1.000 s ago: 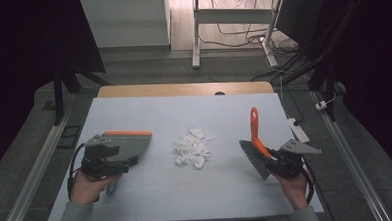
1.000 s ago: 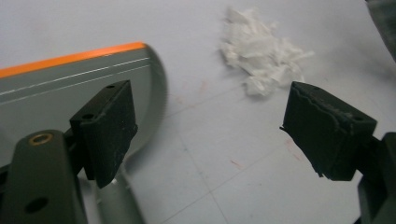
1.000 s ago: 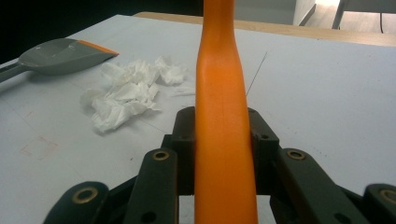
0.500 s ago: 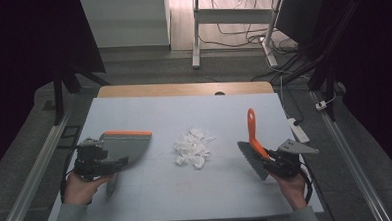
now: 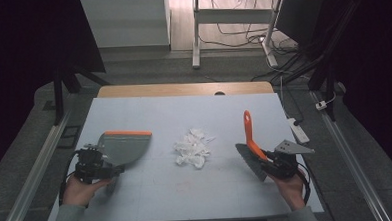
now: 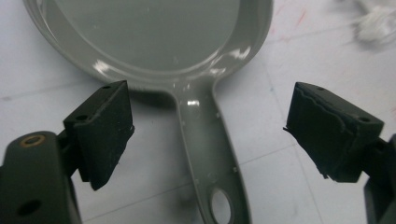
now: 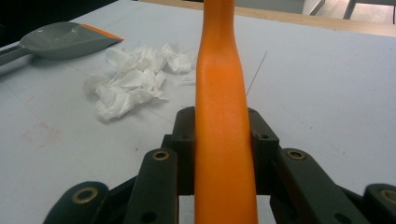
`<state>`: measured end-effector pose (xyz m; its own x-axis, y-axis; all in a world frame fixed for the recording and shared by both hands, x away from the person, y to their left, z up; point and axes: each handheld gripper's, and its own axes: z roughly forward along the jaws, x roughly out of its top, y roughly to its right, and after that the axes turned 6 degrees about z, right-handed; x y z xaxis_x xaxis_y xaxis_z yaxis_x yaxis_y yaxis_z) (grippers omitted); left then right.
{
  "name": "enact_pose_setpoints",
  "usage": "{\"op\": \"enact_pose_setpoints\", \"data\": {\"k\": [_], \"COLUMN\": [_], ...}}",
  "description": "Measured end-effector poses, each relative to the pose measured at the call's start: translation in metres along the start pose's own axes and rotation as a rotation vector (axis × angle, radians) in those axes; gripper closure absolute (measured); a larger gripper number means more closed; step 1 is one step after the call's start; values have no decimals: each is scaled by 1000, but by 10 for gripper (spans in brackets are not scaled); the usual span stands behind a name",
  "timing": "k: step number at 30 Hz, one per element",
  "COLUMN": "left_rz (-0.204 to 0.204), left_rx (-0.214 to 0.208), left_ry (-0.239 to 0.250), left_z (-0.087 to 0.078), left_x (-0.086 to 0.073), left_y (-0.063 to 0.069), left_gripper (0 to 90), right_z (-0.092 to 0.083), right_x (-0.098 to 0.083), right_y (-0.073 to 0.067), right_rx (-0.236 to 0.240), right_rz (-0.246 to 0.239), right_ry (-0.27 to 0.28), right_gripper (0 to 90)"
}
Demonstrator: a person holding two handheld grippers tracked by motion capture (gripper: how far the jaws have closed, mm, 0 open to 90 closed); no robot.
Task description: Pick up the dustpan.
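I note the dustpan runs off the top edge of the left gripper view, so I cannot see its front lip there; its handle is cut at the bottom edge. At the top right corner, the tissue pile is blurred and cropped. In the right gripper view, the brush handle leaves the frame at top and bottom; its bristles are out of frame. From the high view, the bench near edge is clipped, and the left gripper fingers are too small for me to resolve.
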<state>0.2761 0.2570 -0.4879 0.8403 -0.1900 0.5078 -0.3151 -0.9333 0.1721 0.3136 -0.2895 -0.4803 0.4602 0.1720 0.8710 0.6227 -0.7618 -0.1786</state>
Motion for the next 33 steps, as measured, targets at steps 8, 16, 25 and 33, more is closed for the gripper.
{"op": "enact_pose_setpoints", "data": {"k": [8,16,25,33], "left_rz": [-21,-39,-57,-77], "left_rx": [-18,-19,-8,4], "left_ry": [-43,-75,-97,-80], "left_z": [12,25,36,37], "left_x": [-3,-4,-4,-4], "left_y": [-4,-5,-3,-4], "left_gripper": [146,151,240,328], "right_z": [2,1,1,1], "right_x": [-1,-1,-1,-1], "right_y": [1,1,0,0], "right_rx": [6,2,-1,-3], "right_rz": [2,2,-2,-4], "right_ry": [-5,-3,-1,-3], "right_gripper": [698,699,698,698]}}
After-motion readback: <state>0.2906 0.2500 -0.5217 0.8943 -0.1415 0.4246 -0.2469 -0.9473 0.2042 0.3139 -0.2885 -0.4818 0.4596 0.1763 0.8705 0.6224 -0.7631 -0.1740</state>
